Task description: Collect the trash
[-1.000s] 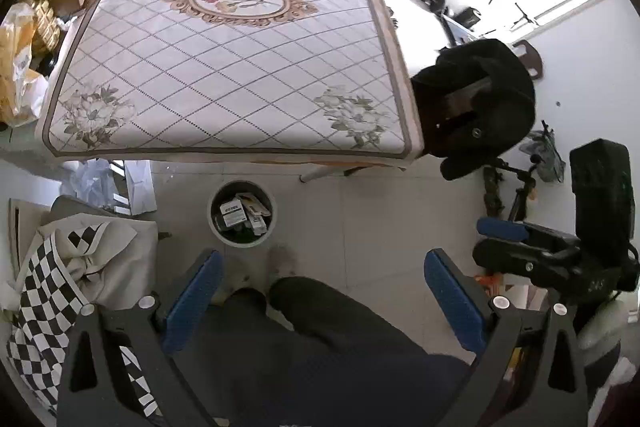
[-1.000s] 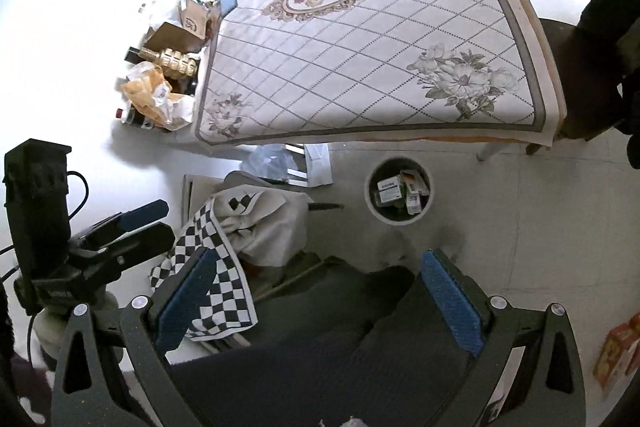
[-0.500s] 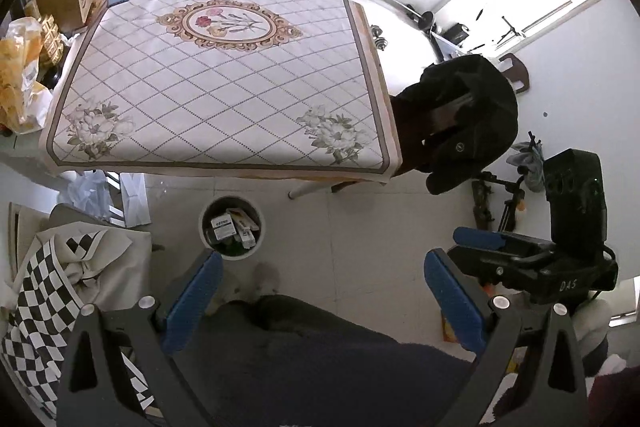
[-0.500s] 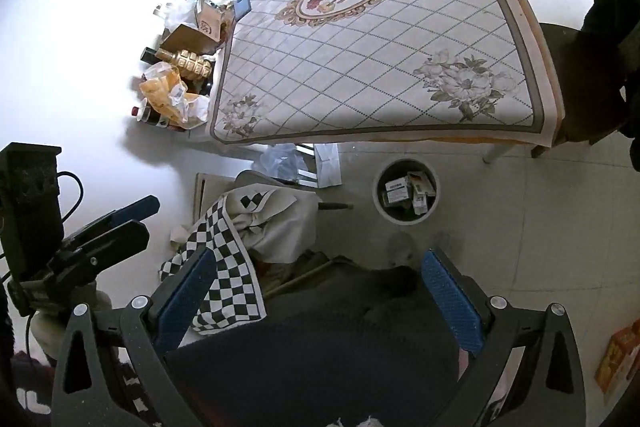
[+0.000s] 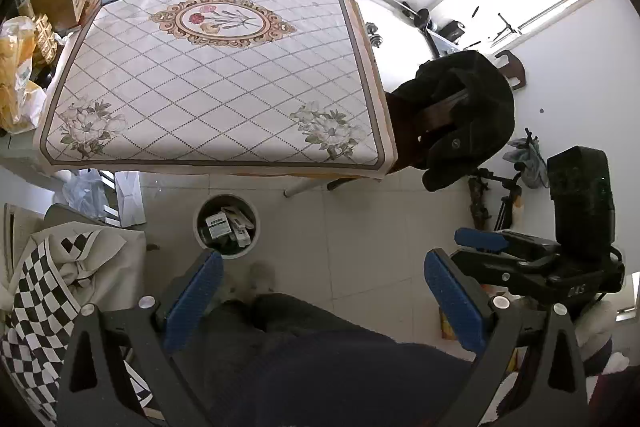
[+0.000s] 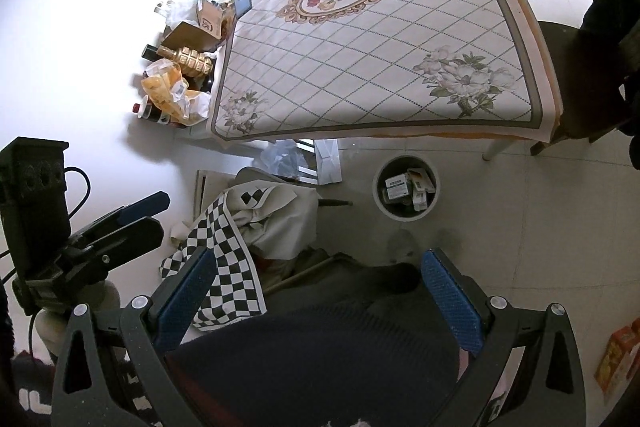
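Observation:
A round white trash bin (image 5: 226, 225) stands on the tiled floor in front of the table, holding several small boxes (image 5: 218, 223). It also shows in the right wrist view (image 6: 405, 192). My left gripper (image 5: 322, 269) is open and empty, held high above the floor and the person's legs. My right gripper (image 6: 314, 269) is open and empty, also high up. The right gripper appears in the left wrist view (image 5: 532, 259), and the left gripper in the right wrist view (image 6: 100, 227).
A table with a diamond-and-flower cloth (image 5: 216, 75) fills the middle. A chair with a black jacket (image 5: 464, 115) stands at its right. A checkered cloth (image 5: 44, 283) lies at left. Bags and boxes (image 6: 180, 75) sit by the wall.
Both grippers have risen and pulled back; the table and bin look smaller and farther. Both stay open.

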Available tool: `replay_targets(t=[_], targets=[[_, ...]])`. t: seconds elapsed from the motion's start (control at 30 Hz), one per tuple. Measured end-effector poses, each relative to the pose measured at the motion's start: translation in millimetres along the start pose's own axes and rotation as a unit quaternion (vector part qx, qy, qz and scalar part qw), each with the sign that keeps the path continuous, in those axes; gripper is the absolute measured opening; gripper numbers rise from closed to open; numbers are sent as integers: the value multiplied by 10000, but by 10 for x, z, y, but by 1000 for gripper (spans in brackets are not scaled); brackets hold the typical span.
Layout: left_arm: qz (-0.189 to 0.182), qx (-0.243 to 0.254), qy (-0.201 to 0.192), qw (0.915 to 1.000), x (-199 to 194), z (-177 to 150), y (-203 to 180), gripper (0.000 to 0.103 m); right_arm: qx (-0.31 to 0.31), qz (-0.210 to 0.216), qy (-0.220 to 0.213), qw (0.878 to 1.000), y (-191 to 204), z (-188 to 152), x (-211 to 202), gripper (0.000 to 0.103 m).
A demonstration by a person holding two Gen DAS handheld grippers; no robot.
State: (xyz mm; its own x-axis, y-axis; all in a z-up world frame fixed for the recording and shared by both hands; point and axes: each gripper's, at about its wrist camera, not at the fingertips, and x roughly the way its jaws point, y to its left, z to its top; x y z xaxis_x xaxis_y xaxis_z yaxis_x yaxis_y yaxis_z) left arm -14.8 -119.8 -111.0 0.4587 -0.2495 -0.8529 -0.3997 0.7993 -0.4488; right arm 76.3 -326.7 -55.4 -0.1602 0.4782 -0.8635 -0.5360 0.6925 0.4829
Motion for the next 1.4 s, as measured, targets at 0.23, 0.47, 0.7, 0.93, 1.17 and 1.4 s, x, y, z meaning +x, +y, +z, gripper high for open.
replay_targets(t=[0.23, 0.47, 0.7, 0.93, 1.17, 1.4], targets=[[-31, -28, 72, 10000, 25, -18, 37, 103, 27, -49, 15, 10000, 1, 5, -11, 103], [-71, -25, 115, 9999, 42, -13, 54, 103, 70, -74, 42, 9999, -26, 32, -13, 103], [-91, -68, 147, 9998, 50, -29, 86, 103, 72, -89, 94, 9999, -45, 51, -10, 103], [-113, -82, 190, 9997, 73, -32, 94, 103, 62, -96, 115, 9999, -49, 72, -8, 103], [-130, -68, 196, 9997, 71, -32, 81, 103, 66, -95, 140, 9998, -78, 70, -4, 103], [-134, -71, 188, 9997, 72, -18, 65, 103, 65, -96, 143, 9998, -70, 66, 0, 103]])
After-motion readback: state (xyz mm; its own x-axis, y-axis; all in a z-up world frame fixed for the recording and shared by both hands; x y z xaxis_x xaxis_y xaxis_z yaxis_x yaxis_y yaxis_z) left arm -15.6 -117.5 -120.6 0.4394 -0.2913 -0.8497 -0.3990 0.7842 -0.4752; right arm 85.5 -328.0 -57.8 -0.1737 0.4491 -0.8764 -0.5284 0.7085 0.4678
